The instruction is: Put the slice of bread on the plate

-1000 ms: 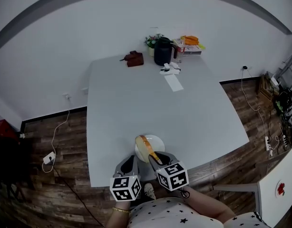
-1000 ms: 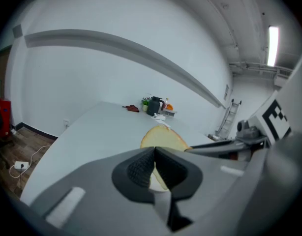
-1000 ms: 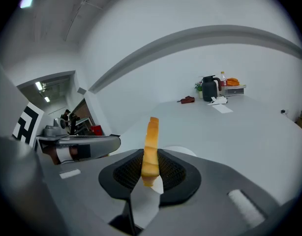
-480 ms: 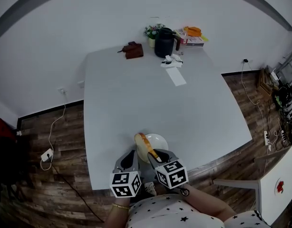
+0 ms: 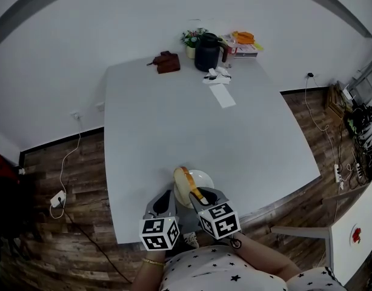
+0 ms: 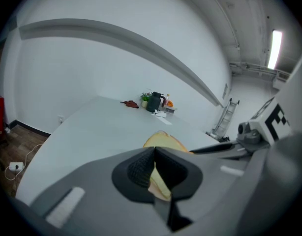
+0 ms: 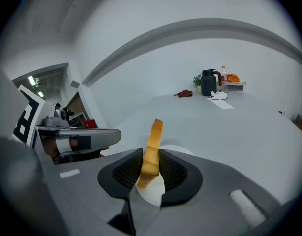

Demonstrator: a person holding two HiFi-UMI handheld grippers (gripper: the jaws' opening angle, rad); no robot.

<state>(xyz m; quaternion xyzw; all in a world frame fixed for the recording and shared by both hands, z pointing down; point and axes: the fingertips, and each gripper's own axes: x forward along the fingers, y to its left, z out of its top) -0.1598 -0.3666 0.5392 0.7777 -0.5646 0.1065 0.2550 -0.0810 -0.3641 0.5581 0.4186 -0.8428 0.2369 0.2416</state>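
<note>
A slice of bread (image 5: 185, 185) stands on edge over the near left part of a white plate (image 5: 203, 176) by the table's front edge. My right gripper (image 5: 198, 196) has it between its pads: in the right gripper view the slice (image 7: 152, 149) rises upright from the jaws, with the plate (image 7: 183, 152) underneath. Those jaws are opening, and both pads still touch the bread. My left gripper (image 5: 165, 201) hangs just left of it, shut and empty, its pads meeting (image 6: 154, 154) in front of the slice (image 6: 163, 140).
At the table's far end stand a black jug (image 5: 206, 52), a small plant (image 5: 191, 39), a brown object (image 5: 166, 62), loose papers (image 5: 222, 94) and boxes with something orange (image 5: 243, 43). The grey table's front edge (image 5: 131, 238) runs right under the grippers; wooden floor with cables lies around.
Both grippers have shifted a little forward and down, bringing the bread lower over the plate. In the last half second they have hardly moved.
</note>
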